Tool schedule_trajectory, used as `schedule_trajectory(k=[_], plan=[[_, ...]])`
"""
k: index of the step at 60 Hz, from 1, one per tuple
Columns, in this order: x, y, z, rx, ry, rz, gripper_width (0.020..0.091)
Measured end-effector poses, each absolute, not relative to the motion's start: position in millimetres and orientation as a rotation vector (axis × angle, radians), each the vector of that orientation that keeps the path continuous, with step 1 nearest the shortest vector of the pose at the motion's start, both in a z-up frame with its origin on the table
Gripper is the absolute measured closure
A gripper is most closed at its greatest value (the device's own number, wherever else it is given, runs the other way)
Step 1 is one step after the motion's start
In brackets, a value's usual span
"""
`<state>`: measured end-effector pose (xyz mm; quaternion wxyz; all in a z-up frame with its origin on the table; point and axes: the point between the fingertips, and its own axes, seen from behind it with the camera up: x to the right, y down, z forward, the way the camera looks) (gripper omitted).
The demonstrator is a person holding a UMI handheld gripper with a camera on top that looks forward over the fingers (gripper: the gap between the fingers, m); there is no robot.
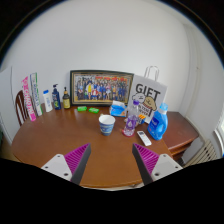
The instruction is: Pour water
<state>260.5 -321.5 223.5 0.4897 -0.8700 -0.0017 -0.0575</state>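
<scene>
Nearest, two pink-padded fingers [77,157] spread wide apart, gripper [112,160] holding nothing, hovering over bare brown wood of table [60,135]; beyond the fingers and a little toward the right one, white cup [107,124] with blue band, standing upright near the table's middle; just right of that cup, clear plastic bottle [131,117], upright, apparently the water source, though cap and fill level too small to tell; further right, blue bottle [158,123] close beside the clear one; behind them, blue cup [118,108] and white gift bag [148,94]; straight ahead at the far edge, framed group photo [101,87] against the wall; off beyond the left finger, small bottles [60,98], well apart from the rest. Probably at the approach stage, nothing grasped yet. To do it well: advance ahead and slightly right; keep fingers wide until either side of the clear bottle's body; avoid brushing the blue bottle and white cup, both close neighbours; close on the bottle mid-height for a steady tilt; lift clear before swinging toward the white cup.
</scene>
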Motion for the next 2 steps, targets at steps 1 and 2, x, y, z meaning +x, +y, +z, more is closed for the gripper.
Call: schedule_trajectory(k=[1,2], plan=[[260.2,-322.2,223.5,-2.108,-0.003,-0.141,0.025],[260.2,-322.5,224.8,-2.105,0.0,-0.142,0.025]])
